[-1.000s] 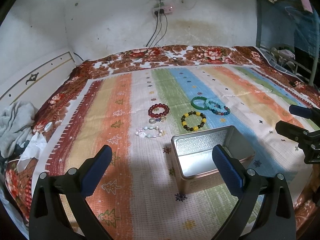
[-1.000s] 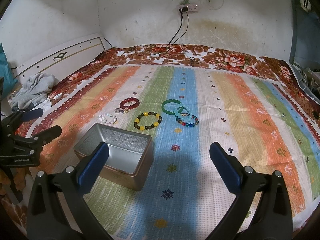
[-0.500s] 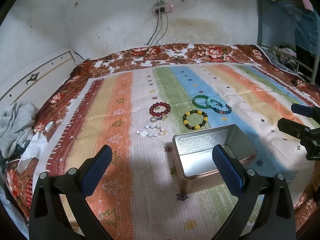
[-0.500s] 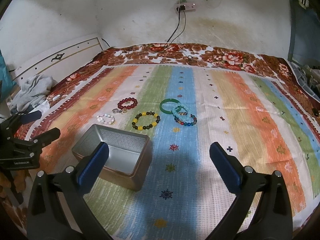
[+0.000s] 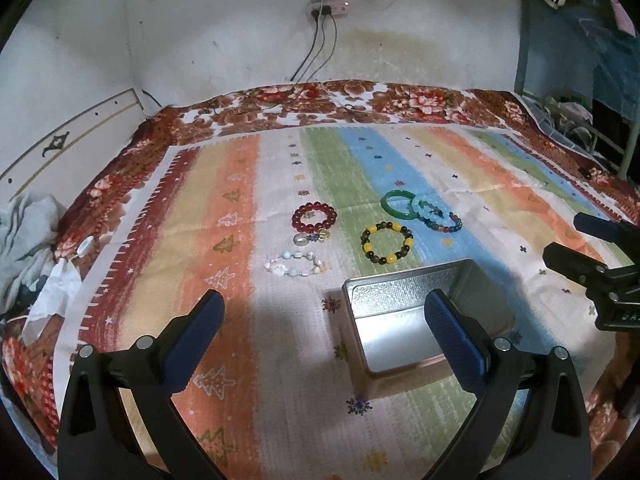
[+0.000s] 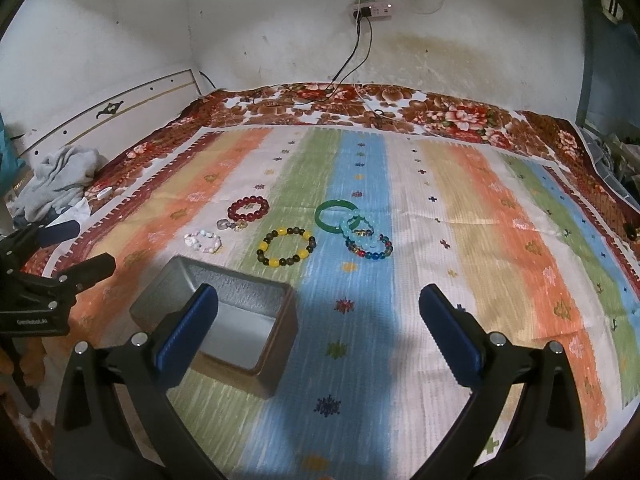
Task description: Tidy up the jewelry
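An open, empty metal tin (image 5: 424, 320) (image 6: 224, 320) sits on the striped bedspread. Beyond it lie several bracelets: a red bead one (image 5: 314, 218) (image 6: 247, 208), a pale pearl one (image 5: 294, 265) (image 6: 203, 241), a yellow-and-dark bead one (image 5: 386, 243) (image 6: 286, 247), a green bangle (image 5: 397, 203) (image 6: 334, 214), a light blue one (image 5: 428, 208) (image 6: 358, 229) and a multicolour one (image 5: 442, 222) (image 6: 370, 249). My left gripper (image 5: 324, 334) is open and empty, near the tin's left side. My right gripper (image 6: 318, 330) is open and empty, right of the tin.
A striped cloth (image 5: 224, 240) covers a floral bedspread (image 5: 280, 108). Grey clothing (image 6: 60, 176) is piled at the left edge by a headboard (image 6: 120, 108). A power strip (image 6: 370, 10) with cables hangs on the back wall. Clutter stands at the far right (image 5: 568, 120).
Both grippers have drifted slightly; the view has shifted a little toward the bracelets. Nothing was grasped or moved on the bed.
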`<state>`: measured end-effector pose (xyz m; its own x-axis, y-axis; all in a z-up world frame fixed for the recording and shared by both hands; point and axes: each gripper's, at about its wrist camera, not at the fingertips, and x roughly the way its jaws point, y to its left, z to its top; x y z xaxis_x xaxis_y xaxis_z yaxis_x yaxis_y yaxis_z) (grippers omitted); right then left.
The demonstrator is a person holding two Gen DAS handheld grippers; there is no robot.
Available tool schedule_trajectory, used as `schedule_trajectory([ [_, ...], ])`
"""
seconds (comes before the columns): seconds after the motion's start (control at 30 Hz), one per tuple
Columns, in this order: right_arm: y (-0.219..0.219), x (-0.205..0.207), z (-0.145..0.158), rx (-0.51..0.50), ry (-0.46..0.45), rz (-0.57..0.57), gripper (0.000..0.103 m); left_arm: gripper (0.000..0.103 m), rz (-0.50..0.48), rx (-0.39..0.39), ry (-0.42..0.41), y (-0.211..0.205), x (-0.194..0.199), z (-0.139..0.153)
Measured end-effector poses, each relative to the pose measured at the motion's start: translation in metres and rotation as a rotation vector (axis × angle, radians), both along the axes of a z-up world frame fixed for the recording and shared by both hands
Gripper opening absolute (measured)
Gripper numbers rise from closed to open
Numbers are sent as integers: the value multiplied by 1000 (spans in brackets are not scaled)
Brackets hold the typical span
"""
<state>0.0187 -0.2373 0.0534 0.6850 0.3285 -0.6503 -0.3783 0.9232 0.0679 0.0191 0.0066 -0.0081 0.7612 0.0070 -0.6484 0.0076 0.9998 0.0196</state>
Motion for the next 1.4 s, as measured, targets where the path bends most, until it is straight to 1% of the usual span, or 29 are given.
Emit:
schedule_trajectory([
  [0.27,-4,29,4,26,24,-32,99,98,14,-47,30,8,34,3],
  [0.43,-4,48,6,38,35,-48,99,98,23,-43,51,11,52,0],
  [0.53,-3,58,6,37,34,-53,99,98,27,-54,59,14,61,0],
  [0.63,-2,68,5,34,39,-59,99,98,29,-60,55,16,70,1],
  [0.83,1,92,1,17,49,-70,99,98,40,-20,33,17,91,1],
  [1.0,2,113,-5,12,74,-78,99,98,48,34,15,15,111,-2],
  [1.4,2,155,-22,-26,117,-95,99,98,48,55,35,19,152,-12],
])
